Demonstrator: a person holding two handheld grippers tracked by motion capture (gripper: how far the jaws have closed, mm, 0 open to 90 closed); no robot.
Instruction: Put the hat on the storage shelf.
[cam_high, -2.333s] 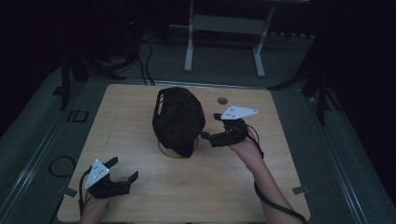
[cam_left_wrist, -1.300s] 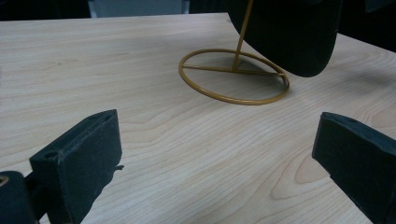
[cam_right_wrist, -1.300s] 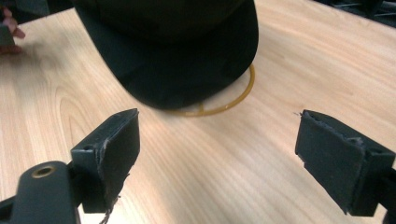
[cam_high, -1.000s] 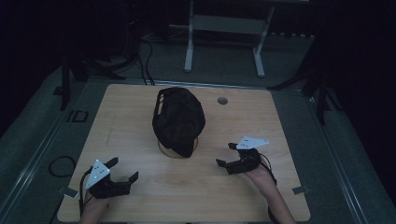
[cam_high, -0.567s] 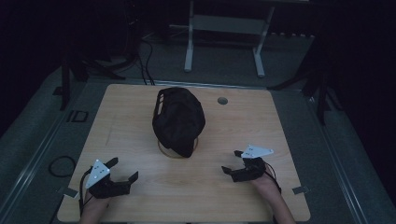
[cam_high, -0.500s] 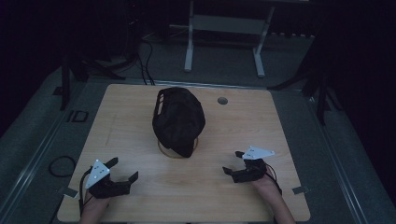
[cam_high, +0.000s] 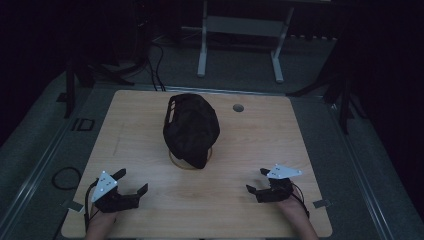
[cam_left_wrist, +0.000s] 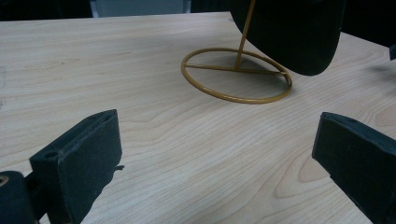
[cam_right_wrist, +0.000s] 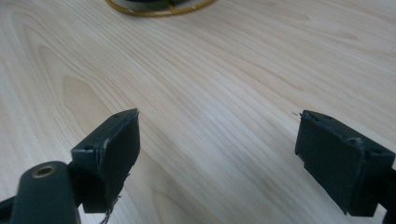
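Note:
A black cap (cam_high: 191, 127) hangs on a gold wire stand (cam_left_wrist: 236, 74) in the middle of the wooden table (cam_high: 150, 210). The stand's round base (cam_high: 176, 161) lies flat on the wood, and the cap's brim (cam_left_wrist: 299, 37) overhangs it. My left gripper (cam_high: 131, 181) rests at the table's front left, open, with nothing between its jaws. My right gripper (cam_high: 257, 181) rests at the front right, also open and empty, well apart from the cap. In the right gripper view the stand's base (cam_right_wrist: 159, 7) lies at the top edge.
A round cable hole (cam_high: 238, 107) sits in the table's far right part. Behind the table stands a white metal frame (cam_high: 240, 35), with cables (cam_high: 155, 55) on the dark floor. Bare wood lies between the two grippers.
My right gripper has left the cap's right side and come back toward the front right of the table, settling low there. The left gripper and the cap have stayed put.

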